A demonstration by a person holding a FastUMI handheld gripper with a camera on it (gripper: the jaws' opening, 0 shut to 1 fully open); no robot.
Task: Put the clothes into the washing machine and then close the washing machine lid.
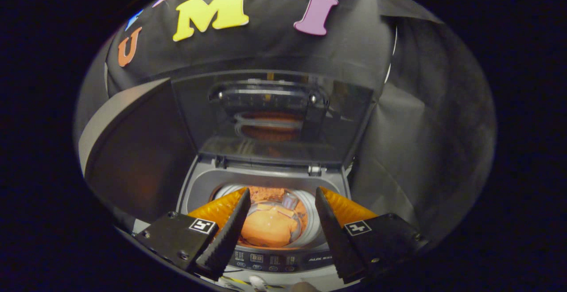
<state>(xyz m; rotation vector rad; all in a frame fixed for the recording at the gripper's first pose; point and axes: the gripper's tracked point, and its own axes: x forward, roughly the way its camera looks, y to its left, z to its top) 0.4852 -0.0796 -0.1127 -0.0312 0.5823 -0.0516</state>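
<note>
Black cloth (398, 128) hangs as the back wall and runs round to the right side, creased and falling in loose folds. Where two pieces of it meet on the right, a thin pale gap (392, 48) shows along the seam. On the left a broad dark panel (137, 154) stands tilted in front of the cloth, its upper edge a lighter grey band. Nearest the camera, well apart from the panel, lies a small white object (257, 282), too blurred to tell what it is.
</note>
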